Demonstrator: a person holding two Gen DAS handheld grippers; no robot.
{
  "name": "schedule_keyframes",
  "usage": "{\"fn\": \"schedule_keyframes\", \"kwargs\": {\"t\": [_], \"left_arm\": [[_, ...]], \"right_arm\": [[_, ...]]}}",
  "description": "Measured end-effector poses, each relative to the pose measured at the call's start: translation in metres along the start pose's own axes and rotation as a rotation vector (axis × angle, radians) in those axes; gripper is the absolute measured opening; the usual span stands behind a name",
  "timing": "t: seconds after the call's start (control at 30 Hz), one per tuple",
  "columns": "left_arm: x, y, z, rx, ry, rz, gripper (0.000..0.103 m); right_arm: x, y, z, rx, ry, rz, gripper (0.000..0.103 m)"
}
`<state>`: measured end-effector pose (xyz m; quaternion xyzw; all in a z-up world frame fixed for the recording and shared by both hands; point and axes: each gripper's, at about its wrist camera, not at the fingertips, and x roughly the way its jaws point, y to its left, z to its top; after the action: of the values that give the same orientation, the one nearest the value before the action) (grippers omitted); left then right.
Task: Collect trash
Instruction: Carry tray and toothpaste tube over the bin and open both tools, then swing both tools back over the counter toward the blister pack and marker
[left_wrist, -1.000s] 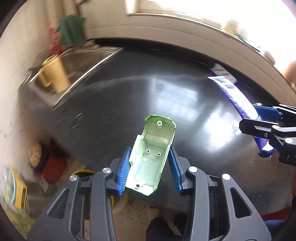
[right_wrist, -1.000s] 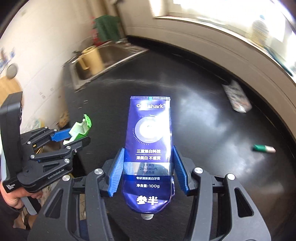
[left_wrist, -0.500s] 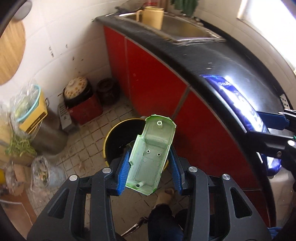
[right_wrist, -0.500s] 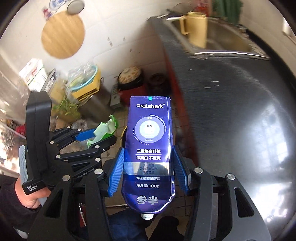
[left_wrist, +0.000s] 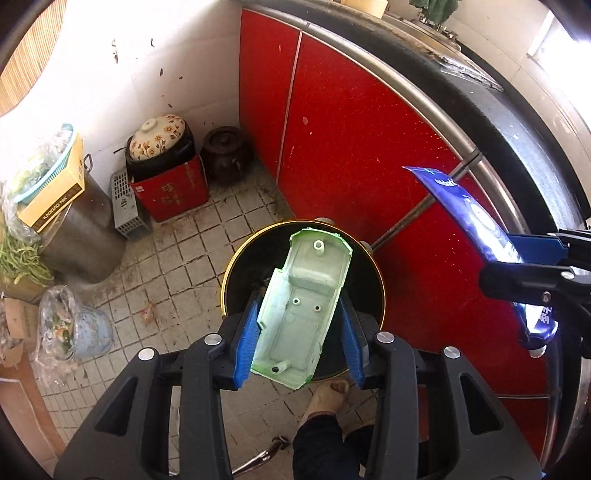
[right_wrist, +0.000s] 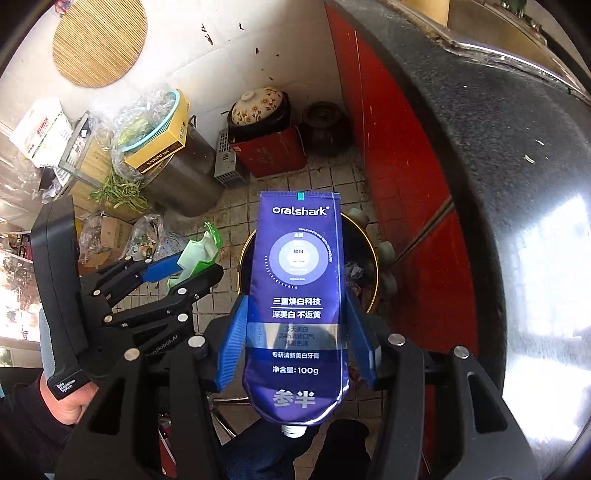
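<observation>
The left gripper (left_wrist: 299, 332) is clamped on a green shell (left_wrist: 301, 310), a hollow plastic piece pinched by its long sides between the 2 blue pads (left_wrist: 245, 339). The shell juts past the fingertips, open side to the camera. Straight beyond the fingertips, below them, stands a black bin (left_wrist: 369, 273) with a yellow rim on the tiled floor (left_wrist: 184, 258).

The right gripper (right_wrist: 295, 343) is closed on a blue tube (right_wrist: 299, 280) marked "oralshark", its 2 pads (right_wrist: 232, 343) pressing the tube's edges near the cap end; the flat crimped end reaches beyond the fingertips. The same bin (right_wrist: 371, 273) lies behind the tube, just under the fingertips. To the left of these fingers, the left gripper (right_wrist: 184, 269) holds the shell (right_wrist: 201, 249) beside the bin.
</observation>
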<state>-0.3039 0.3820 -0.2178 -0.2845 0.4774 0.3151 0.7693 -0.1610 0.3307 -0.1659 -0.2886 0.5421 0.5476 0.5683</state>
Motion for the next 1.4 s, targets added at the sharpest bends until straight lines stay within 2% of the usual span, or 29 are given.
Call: {"fn": "schedule_keyframes", "kwargs": {"t": [0.2, 0.23, 0.3, 0.4, 0.5, 0.6, 0.77, 0.87, 1.0, 1.1, 1.23, 1.4], "left_arm": [[0.012, 0.000, 0.001, 0.012, 0.002, 0.000, 0.040], [0.014, 0.001, 0.001, 0.012, 0.002, -0.007, 0.043], [0.016, 0.003, 0.003, 0.003, -0.008, 0.004, 0.065], [0.015, 0.004, 0.004, -0.001, -0.009, 0.008, 0.067], [0.011, 0.004, 0.004, 0.002, -0.011, 0.016, 0.072], [-0.003, 0.001, 0.003, -0.003, -0.023, 0.021, 0.080], [-0.036, -0.024, -0.001, 0.022, -0.032, 0.032, 0.090], [-0.060, -0.056, 0.000, 0.072, -0.048, 0.030, 0.093], [-0.078, -0.121, 0.003, 0.188, -0.068, -0.017, 0.096], [-0.084, -0.178, 0.006, 0.303, -0.059, -0.114, 0.096], [-0.090, -0.274, 0.006, 0.522, -0.067, -0.194, 0.096], [-0.101, -0.367, -0.001, 0.679, -0.066, -0.278, 0.096]], "right_arm": [[0.007, 0.005, 0.014, -0.013, -0.003, -0.007, 0.052], [0.007, 0.004, 0.016, -0.017, 0.002, -0.008, 0.052], [0.005, 0.002, 0.017, -0.016, 0.006, -0.001, 0.053], [0.002, 0.002, 0.021, -0.021, -0.005, -0.004, 0.060], [-0.007, 0.002, 0.017, -0.032, -0.014, -0.005, 0.062], [-0.024, -0.001, 0.008, -0.027, -0.033, 0.004, 0.067], [-0.089, -0.020, -0.023, 0.035, -0.127, 0.006, 0.078], [-0.135, -0.038, -0.050, 0.083, -0.214, -0.036, 0.084], [-0.187, -0.079, -0.101, 0.193, -0.296, -0.133, 0.084], [-0.227, -0.122, -0.156, 0.343, -0.357, -0.237, 0.084], [-0.273, -0.172, -0.230, 0.555, -0.425, -0.359, 0.084], [-0.315, -0.217, -0.326, 0.831, -0.492, -0.465, 0.084]]}}
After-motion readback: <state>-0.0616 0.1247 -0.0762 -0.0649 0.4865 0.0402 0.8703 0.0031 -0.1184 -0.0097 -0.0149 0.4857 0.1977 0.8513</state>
